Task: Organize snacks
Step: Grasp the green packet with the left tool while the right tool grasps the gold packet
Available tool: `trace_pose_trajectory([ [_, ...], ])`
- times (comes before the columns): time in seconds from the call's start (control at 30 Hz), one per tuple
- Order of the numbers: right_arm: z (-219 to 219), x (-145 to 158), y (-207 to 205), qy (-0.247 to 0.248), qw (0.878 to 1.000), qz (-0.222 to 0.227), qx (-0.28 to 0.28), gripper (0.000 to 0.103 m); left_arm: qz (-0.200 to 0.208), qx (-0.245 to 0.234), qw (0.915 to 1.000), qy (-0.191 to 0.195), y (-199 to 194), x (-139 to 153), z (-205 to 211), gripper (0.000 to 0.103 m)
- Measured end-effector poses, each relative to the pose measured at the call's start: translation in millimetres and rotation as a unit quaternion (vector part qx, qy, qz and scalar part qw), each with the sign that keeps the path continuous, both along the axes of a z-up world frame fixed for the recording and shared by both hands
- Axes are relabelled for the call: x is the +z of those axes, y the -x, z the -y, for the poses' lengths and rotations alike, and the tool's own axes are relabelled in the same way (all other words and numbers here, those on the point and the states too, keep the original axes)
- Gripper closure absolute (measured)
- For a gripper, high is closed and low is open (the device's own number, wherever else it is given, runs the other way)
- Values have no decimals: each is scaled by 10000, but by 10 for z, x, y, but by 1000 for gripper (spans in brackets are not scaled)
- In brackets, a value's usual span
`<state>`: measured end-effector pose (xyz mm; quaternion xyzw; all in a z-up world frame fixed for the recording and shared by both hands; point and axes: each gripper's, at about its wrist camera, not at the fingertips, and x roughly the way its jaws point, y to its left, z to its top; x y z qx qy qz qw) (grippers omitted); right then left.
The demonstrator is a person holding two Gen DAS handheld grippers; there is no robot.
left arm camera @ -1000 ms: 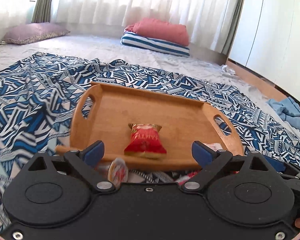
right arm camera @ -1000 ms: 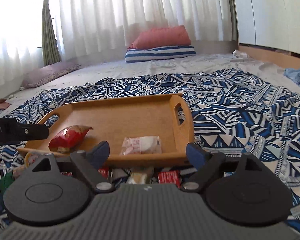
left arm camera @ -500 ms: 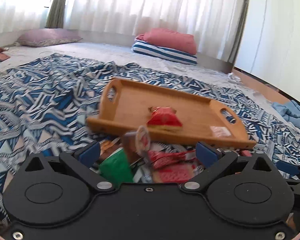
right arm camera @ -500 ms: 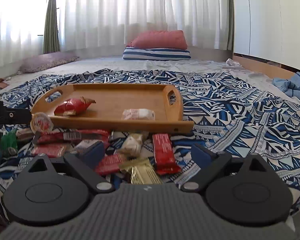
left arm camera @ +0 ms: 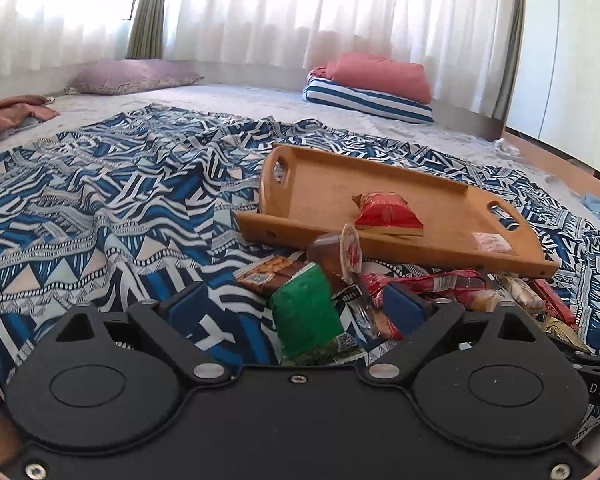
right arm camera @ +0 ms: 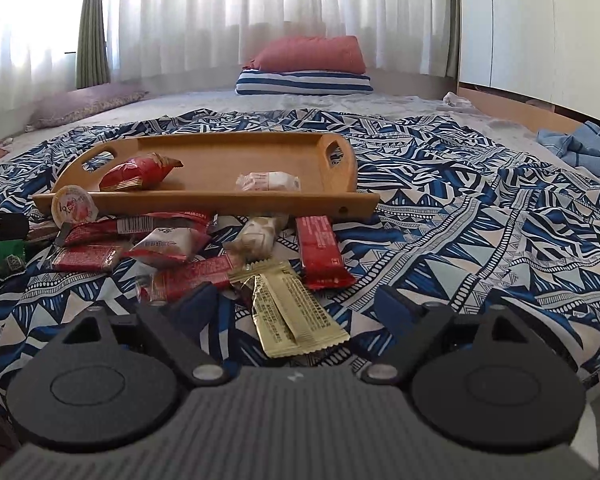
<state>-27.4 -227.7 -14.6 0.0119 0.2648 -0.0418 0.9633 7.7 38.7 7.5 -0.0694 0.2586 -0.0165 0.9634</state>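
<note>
A wooden tray (left arm camera: 380, 250) (right arm camera: 220, 200) lies on the patterned cloth and holds a red snack bag (left arm camera: 388, 212) (right arm camera: 136, 172) and a white packet (left arm camera: 492, 242) (right arm camera: 268, 181). A pile of snacks lies loose in front of it, with a jelly cup (left arm camera: 350, 248) (right arm camera: 74, 204) among them. My left gripper (left arm camera: 296, 308) hangs low over the pile's left end. Its jaws are closing around a green packet (left arm camera: 304, 312), and the pads are clear of it. My right gripper (right arm camera: 296, 306) is closing around a gold packet (right arm camera: 292, 312), also without touching. A red bar (right arm camera: 320, 252) lies just beyond.
A blue and white patterned cloth (right arm camera: 480, 220) covers the floor. Behind it, a red cushion on a striped one (right arm camera: 304, 68) and a mauve pillow (left arm camera: 132, 76) lie below the curtains. Blue clothing (right arm camera: 580, 148) sits at the right by white cabinets.
Both grippers have drawn back from the tray and sunk toward the cloth. The snack pile in front of the tray has come into view, with a packet now between each pair of jaws.
</note>
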Motion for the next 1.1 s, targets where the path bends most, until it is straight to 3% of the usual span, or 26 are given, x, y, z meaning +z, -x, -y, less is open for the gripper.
trace_pose_trajectory([
  [0.07, -6, -2, -7, 19, 10000, -2, 30, 21, -64, 4, 10000, 6, -2, -26, 13, 22],
  [0.3, -45, -15, 20, 29, 9999, 70, 121, 34, -173, 11, 9998, 45, 6, -88, 47, 30],
  [0.53, -80, 9, 73, -21, 9999, 140, 96, 56, -344, 61, 9993, 108, -33, -117, 18, 38],
  [0.73, -169, 2, 125, 149, 9995, 169, 206, 58, -429, 108, 9989, 159, -69, -123, -9, 44],
  [0.83, -176, 0, 111, 145, 9996, 170, 184, 58, -407, 109, 9989, 224, -65, -105, -20, 64],
  [1.0, -128, 11, 67, -111, 9997, 135, 178, 57, -419, 105, 9989, 193, -41, -74, -25, 69],
  [1.1, -86, 12, 24, -267, 9995, 35, 158, 64, -372, 108, 9992, 83, -13, -38, -2, 71],
])
